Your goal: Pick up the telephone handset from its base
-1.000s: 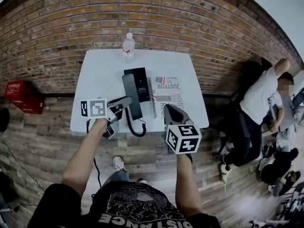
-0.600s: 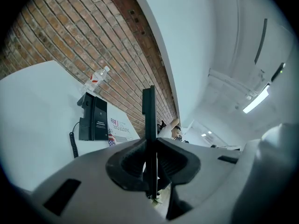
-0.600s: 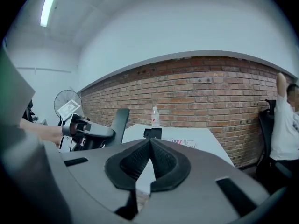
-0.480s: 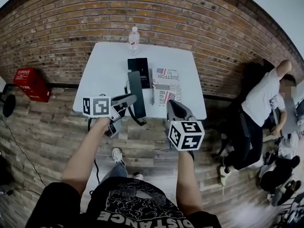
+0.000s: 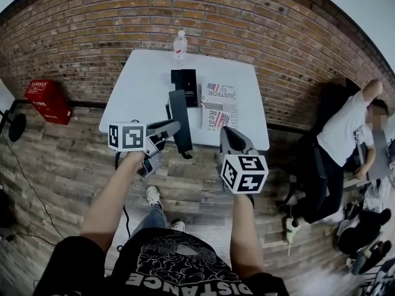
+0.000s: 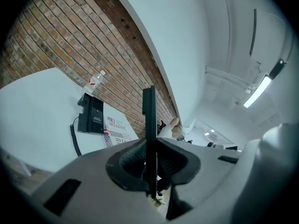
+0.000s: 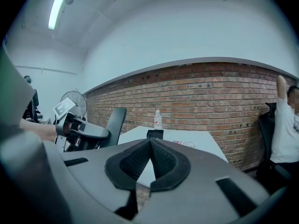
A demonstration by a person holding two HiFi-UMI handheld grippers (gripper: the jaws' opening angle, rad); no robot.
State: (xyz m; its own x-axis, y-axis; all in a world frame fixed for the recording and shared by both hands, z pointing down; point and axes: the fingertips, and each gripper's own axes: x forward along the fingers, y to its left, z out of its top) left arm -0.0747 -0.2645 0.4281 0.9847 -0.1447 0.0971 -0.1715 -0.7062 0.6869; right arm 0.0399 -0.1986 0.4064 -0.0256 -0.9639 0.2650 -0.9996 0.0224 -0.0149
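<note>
My left gripper (image 5: pixel 174 128) is shut on the black telephone handset (image 5: pixel 180 121), which is lifted off its base and hangs over the table's front edge. In the left gripper view the handset (image 6: pixel 149 120) stands edge-on between the pads of that gripper (image 6: pixel 150 157). The black base (image 5: pixel 184 79) rests on the white table (image 5: pixel 139 88), and its coiled cord (image 6: pixel 74 139) trails from the base (image 6: pixel 91 115) toward me. My right gripper (image 5: pixel 227 135) hovers at the table's front right, shut and empty, its pads pressed together (image 7: pixel 150 146).
A water bottle (image 5: pixel 179 45) stands at the table's far edge against the brick wall. A newspaper (image 5: pixel 218 106) lies right of the base. A red box (image 5: pixel 46 100) sits on the floor at left. A person (image 5: pixel 345 140) sits at right. A fan (image 7: pixel 72 104) and chair (image 7: pixel 112 122) stand at left.
Both grippers have drawn back from the table toward me. The handset came along in the left gripper, farther from its base, its lower end now past the table's front edge.
</note>
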